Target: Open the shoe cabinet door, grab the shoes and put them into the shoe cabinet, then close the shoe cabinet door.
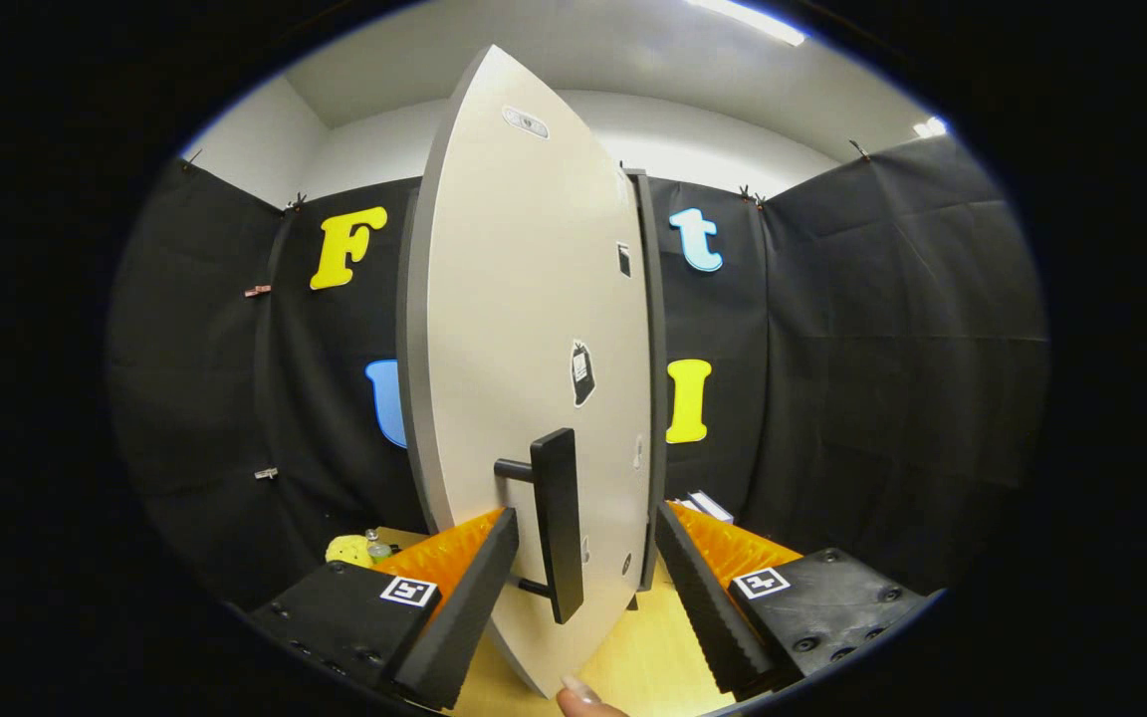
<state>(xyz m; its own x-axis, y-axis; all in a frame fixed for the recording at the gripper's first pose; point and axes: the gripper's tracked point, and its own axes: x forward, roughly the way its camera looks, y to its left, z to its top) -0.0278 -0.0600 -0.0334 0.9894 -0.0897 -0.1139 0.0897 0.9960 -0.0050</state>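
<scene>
Centre of frame: shoe cabinet door (524, 329) swung out, long axis vertical, its upright handle (558, 523) between the 2 spread fingers of the open tongs (585, 588).

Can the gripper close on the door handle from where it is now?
Probably yes. The gripper is open, its fingers standing either side of the black handle on the cabinet door. Nothing lies between them and the handle, though the right finger has more gap to cross.

Cabinet door (524, 329) stands ajar directly ahead; its handle (559, 523) lies between the spread fingers of the gripper (583, 588), untouched. Passage blocked forward; gaps either side.
</scene>
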